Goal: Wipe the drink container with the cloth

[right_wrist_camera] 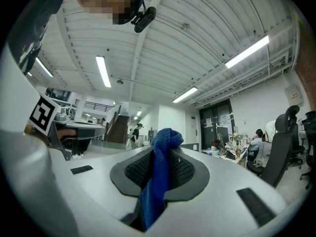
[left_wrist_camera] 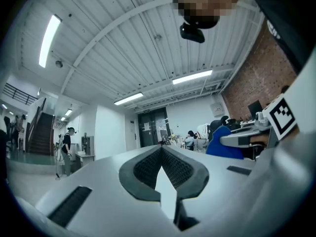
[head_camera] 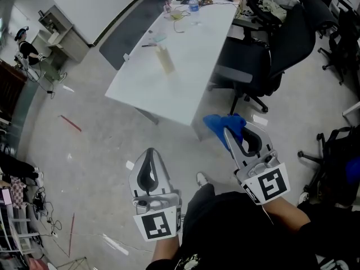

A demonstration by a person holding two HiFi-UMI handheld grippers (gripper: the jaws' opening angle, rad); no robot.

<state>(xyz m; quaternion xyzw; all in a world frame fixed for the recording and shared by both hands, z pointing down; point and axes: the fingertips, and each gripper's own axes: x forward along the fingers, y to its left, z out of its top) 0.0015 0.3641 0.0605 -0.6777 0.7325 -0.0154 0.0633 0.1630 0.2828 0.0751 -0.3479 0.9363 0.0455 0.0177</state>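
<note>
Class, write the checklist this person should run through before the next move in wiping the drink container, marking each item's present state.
1. Grip on the blue cloth: ok; the right gripper is shut on it.
2. State of the left gripper: ok; shut, nothing between its jaws.
3. Sight of the drink container: ok; it is on the white table.
4. Grippers at the container: not ok; both are over the floor, short of the table.
5. Container upright or lying: cannot tell.
</note>
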